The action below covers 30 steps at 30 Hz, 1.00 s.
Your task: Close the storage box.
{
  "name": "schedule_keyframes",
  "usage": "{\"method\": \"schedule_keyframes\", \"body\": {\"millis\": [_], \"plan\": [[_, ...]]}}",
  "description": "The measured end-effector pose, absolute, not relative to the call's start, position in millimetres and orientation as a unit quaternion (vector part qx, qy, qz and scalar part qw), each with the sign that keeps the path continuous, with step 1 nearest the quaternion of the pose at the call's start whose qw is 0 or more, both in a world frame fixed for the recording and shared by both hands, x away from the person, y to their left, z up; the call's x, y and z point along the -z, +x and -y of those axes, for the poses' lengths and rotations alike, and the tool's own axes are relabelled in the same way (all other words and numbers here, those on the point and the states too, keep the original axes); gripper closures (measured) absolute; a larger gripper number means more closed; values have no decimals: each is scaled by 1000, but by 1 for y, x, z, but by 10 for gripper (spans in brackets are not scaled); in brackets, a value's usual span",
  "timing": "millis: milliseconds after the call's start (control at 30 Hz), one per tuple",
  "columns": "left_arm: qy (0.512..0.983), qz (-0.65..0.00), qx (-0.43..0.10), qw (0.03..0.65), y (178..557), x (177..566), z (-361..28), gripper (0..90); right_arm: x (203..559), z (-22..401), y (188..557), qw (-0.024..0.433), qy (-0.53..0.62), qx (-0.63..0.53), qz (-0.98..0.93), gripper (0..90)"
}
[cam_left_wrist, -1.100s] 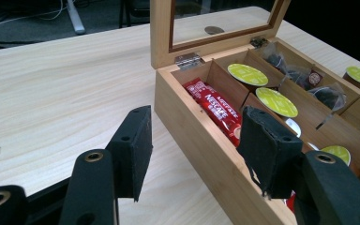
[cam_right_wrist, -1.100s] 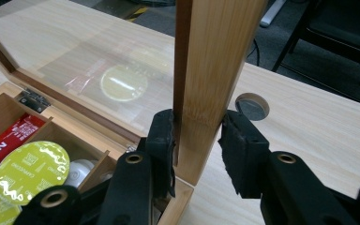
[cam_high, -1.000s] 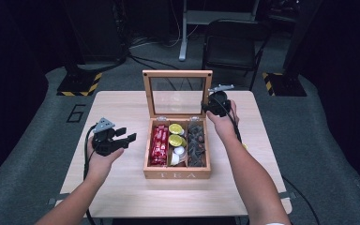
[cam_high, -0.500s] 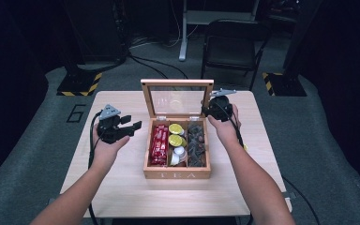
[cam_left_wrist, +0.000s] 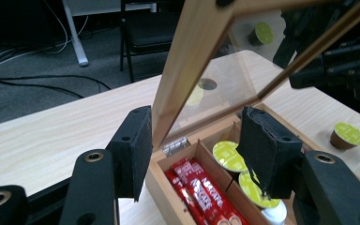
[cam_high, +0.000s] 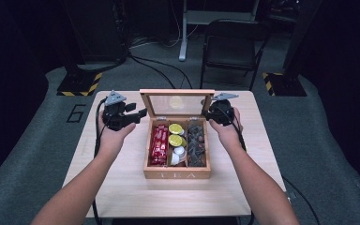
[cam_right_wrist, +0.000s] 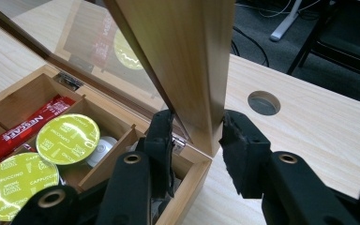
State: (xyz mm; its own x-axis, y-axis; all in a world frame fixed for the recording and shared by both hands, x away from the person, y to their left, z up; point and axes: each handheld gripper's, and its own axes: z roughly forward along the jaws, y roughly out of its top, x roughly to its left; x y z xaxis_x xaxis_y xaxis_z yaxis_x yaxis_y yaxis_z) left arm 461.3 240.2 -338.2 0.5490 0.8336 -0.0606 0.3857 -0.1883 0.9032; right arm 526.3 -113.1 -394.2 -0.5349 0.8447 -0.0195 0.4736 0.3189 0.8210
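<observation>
i have the wooden tea box in the middle of the table, lid standing up on its back hinges with its glass pane facing me. my right gripper is clamped on the lid's right frame edge; in the right gripper view the two black pads sit against either side of the wooden rail, just above the hinge corner. my left gripper is up at the lid's left edge. in the left gripper view its jaws stand apart with the lid's left rail between them, the left pad close against the wood and the right pad well off it, so it grips nothing.

inside the box, red sachets fill the left compartment, lime-topped capsules the middle one, and dark pieces the right one. one loose capsule sits on the table beside the box.
</observation>
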Motion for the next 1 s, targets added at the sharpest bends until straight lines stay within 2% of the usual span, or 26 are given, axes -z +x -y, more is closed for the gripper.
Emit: {"method": "schedule_keyframes", "body": {"millis": [300, 633, 767, 867, 1000], "plan": [[733, -410, -234, 491, 468, 326, -229, 454, 395, 115, 524, 226, 426, -411, -774, 637], [730, -411, -236, 493, 472, 320, -223, 521, 396, 117, 517, 231, 423, -424, -767, 635], [733, -413, -242, 484, 471, 322, -223, 545, 394, 121, 513, 226, 428, -434, -760, 610], [733, -415, -238, 484, 469, 324, -226, 597, 392, 123, 511, 227, 426, -437, -759, 593], [734, -411, -240, 485, 466, 327, -227, 602, 391, 125, 507, 223, 422, -438, -762, 579]]}}
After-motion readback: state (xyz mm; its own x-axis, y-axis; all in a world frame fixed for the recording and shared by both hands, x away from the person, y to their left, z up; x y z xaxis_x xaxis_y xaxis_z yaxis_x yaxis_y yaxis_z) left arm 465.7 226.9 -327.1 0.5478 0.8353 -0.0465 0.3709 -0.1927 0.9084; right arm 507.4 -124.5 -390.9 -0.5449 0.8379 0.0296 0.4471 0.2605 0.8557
